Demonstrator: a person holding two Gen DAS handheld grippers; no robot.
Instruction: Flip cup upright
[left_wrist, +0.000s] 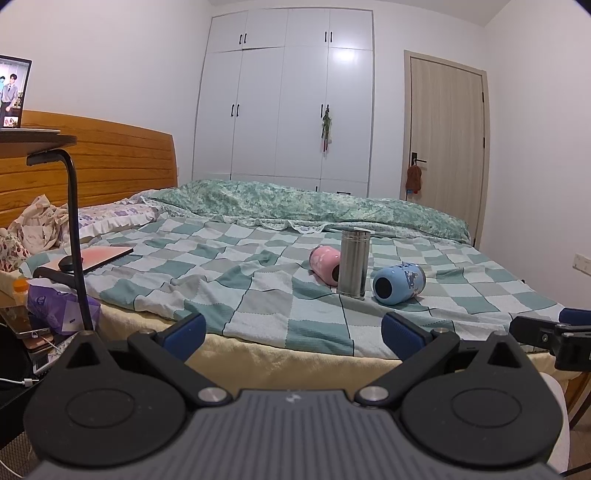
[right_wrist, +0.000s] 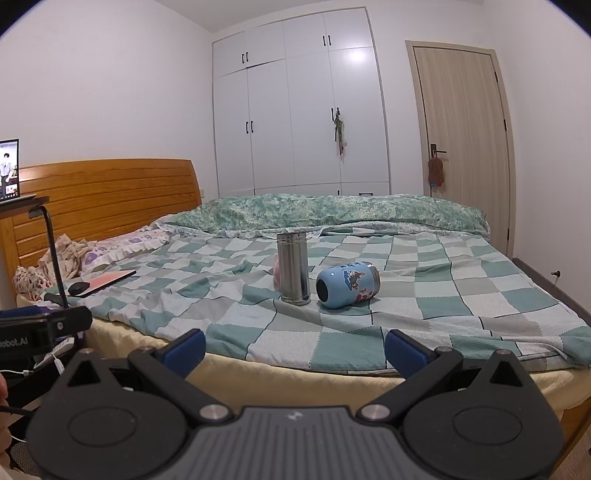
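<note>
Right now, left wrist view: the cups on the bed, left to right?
pink cup lying on its side → steel cup upright → blue cup lying on its side.

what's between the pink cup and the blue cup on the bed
The upright steel tumbler stands between the pink cup and the blue cup, both lying on their sides. The left wrist view shows it best.

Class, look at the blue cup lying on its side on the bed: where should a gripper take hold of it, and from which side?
Probably grip the blue cup across its round body mid-length, coming from above: its dark end faces the cameras, so the curved sides lie open. The right gripper is open and nearer; the steel cup stands close on its left.
</note>
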